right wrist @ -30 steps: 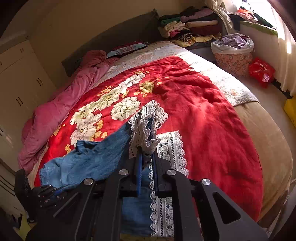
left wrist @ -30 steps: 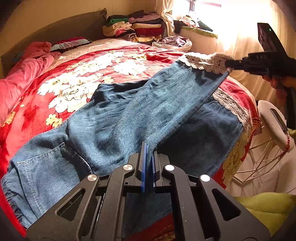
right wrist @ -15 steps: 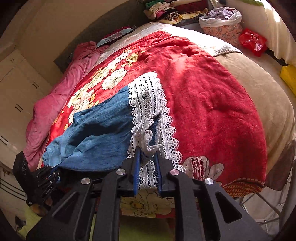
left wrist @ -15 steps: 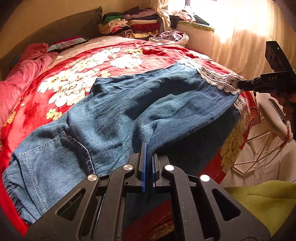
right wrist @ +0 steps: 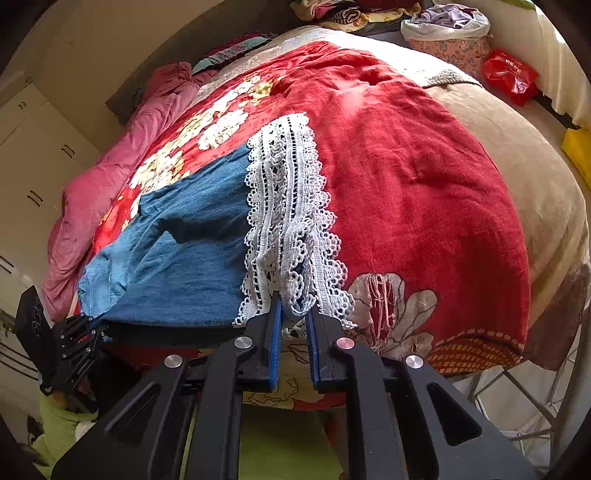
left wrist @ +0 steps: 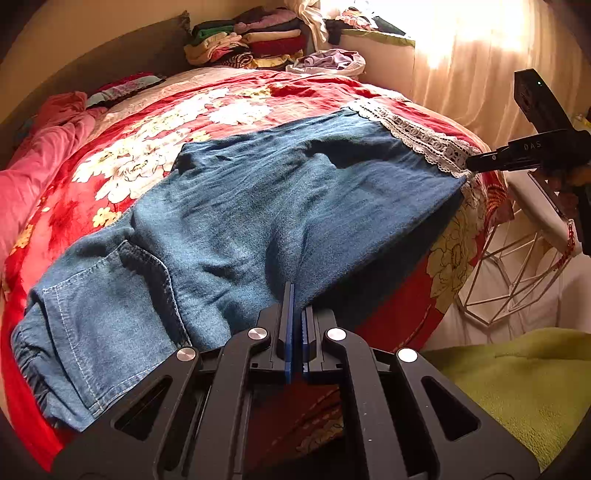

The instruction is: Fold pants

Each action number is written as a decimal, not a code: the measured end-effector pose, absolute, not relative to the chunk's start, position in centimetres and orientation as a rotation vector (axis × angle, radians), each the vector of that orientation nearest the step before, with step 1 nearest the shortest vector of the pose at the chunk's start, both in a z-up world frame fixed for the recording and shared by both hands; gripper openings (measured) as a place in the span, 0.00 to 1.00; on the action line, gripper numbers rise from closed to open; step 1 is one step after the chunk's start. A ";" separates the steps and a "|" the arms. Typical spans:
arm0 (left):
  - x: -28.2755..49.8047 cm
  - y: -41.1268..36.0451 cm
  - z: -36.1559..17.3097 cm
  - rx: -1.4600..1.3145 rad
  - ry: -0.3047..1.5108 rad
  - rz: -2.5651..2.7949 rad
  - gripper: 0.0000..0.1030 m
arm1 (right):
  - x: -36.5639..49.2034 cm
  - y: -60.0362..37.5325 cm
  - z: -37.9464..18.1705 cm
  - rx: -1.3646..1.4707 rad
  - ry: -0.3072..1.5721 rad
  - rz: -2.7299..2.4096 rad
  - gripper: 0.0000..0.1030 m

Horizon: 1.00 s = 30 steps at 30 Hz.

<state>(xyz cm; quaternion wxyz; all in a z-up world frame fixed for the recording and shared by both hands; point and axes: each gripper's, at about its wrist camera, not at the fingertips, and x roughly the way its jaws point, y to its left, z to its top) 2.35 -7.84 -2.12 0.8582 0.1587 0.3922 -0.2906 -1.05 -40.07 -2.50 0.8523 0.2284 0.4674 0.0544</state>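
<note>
Blue denim pants with white lace hems lie on a red flowered blanket, one leg folded over the other. My left gripper is shut on the denim edge near the crotch at the bed's near side. My right gripper holds the lace hem between its fingers, which stand slightly apart. It also shows in the left wrist view at the hem corner. The left gripper shows in the right wrist view.
A pink duvet lies at the bed's left. Stacked clothes and a basket stand beyond the bed. A white wire stool stands by the bed's right edge. A green cloth lies near me.
The raised leg has been carried across and lowered onto the other leg. My right gripper has come down to the bed's edge and its fingers have spread a little.
</note>
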 end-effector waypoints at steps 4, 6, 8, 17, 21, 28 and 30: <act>2.7 -8.3 -3.3 0.359 0.867 -0.605 0.00 | -1.1 -40.2 -3.4 0.479 1.008 0.101 0.11; 2.8 -8.5 -3.8 0.366 0.886 -0.604 0.01 | -1.1 -40.4 -3.9 0.473 1.014 0.091 0.11; 3.0 -8.6 -4.1 0.366 0.895 -0.603 0.01 | -0.9 -40.5 -4.6 0.479 1.026 0.082 0.11; 1.6 -6.3 -2.1 0.262 0.873 -0.626 0.39 | -2.0 -40.2 -0.5 0.276 0.934 0.052 0.30; 1.5 -2.6 0.2 0.155 0.823 -0.533 0.54 | -1.5 -35.4 0.3 0.112 0.885 0.215 0.31; 2.9 7.1 1.5 -0.045 0.836 -0.148 0.73 | -0.1 -25.7 -2.2 -0.180 0.889 0.483 0.40; 3.6 9.1 1.1 -0.085 0.845 -0.070 0.78 | 0.1 -24.4 -2.8 -0.241 0.891 0.503 0.41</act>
